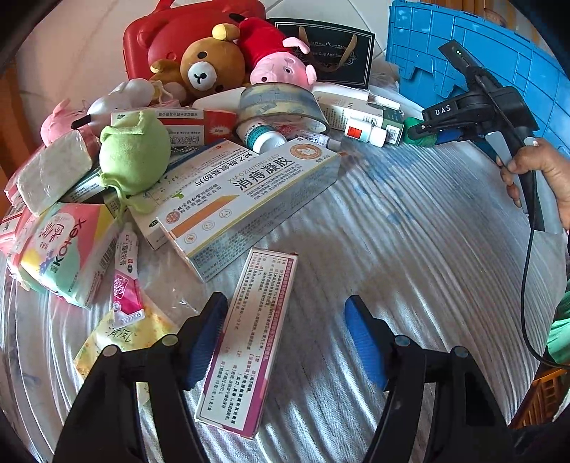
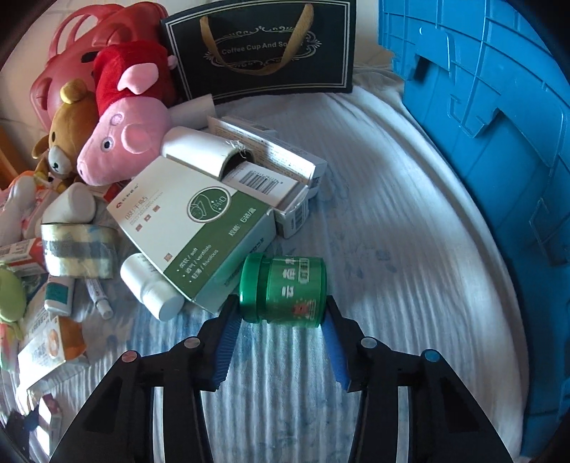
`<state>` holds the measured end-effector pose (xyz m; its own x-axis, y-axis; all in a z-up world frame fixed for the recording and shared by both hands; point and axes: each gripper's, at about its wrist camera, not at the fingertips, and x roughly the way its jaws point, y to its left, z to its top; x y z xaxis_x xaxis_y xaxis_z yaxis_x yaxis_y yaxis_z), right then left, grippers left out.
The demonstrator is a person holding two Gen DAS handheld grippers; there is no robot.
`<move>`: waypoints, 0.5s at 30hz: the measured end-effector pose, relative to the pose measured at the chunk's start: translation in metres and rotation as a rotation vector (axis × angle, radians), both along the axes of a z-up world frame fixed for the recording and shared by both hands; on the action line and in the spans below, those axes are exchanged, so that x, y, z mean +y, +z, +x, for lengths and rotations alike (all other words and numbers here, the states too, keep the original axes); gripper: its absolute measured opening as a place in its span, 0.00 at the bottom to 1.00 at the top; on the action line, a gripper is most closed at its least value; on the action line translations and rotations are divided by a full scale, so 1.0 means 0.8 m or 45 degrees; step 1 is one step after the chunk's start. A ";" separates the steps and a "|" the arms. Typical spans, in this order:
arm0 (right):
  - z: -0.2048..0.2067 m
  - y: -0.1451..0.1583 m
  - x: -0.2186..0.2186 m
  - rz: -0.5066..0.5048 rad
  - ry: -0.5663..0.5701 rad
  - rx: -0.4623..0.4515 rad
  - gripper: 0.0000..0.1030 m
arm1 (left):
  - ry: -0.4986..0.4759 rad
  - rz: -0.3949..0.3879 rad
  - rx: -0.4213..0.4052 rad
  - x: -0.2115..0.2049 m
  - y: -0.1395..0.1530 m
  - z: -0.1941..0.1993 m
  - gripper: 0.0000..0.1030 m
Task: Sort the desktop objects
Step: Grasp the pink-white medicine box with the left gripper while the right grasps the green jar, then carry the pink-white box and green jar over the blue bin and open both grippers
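Note:
A long white and pink medicine box (image 1: 249, 338) lies on the striped cloth between the fingers of my left gripper (image 1: 285, 301). The left pad (image 1: 205, 338) is against the box's side and the right pad (image 1: 363, 342) stands well clear of it, so this gripper is open. A green jar (image 2: 285, 288) lies on its side at the edge of the pile, and my right gripper (image 2: 281, 306) is shut on it, one blue pad at each end. In the left wrist view the right gripper (image 1: 424, 135) shows at the far right with the green jar (image 1: 409, 126) at its tip, a hand (image 1: 534, 167) on its handle.
A blue crate (image 2: 481, 124) stands at the right. A black paper bag (image 2: 263, 46) and a red case (image 1: 160, 32) stand at the back. Plush toys, a tape roll (image 1: 281, 103), bottles and several medicine boxes are heaped on the left.

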<state>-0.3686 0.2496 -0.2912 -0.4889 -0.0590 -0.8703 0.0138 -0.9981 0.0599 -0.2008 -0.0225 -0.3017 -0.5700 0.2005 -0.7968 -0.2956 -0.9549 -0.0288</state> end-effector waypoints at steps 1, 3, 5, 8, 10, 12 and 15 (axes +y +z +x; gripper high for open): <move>0.005 0.004 -0.001 0.000 0.017 0.010 0.43 | 0.000 0.008 0.007 -0.001 0.001 0.000 0.48; 0.015 0.014 -0.005 0.009 0.052 0.030 0.43 | 0.002 0.016 0.008 -0.002 0.003 -0.002 0.28; 0.028 0.023 -0.007 0.014 0.079 0.042 0.43 | -0.009 0.013 0.001 -0.001 0.004 -0.005 0.27; 0.044 0.032 -0.010 -0.002 0.098 0.051 0.43 | -0.023 0.008 -0.009 -0.002 0.004 -0.004 0.27; 0.056 0.040 -0.011 -0.022 0.099 0.055 0.43 | -0.035 0.006 -0.022 -0.001 0.005 -0.001 0.27; 0.062 0.047 -0.010 -0.037 0.099 0.068 0.43 | -0.060 0.002 -0.006 0.004 0.012 0.003 0.27; 0.071 0.063 -0.012 -0.047 0.110 0.103 0.43 | -0.100 -0.009 0.031 0.010 0.028 0.008 0.27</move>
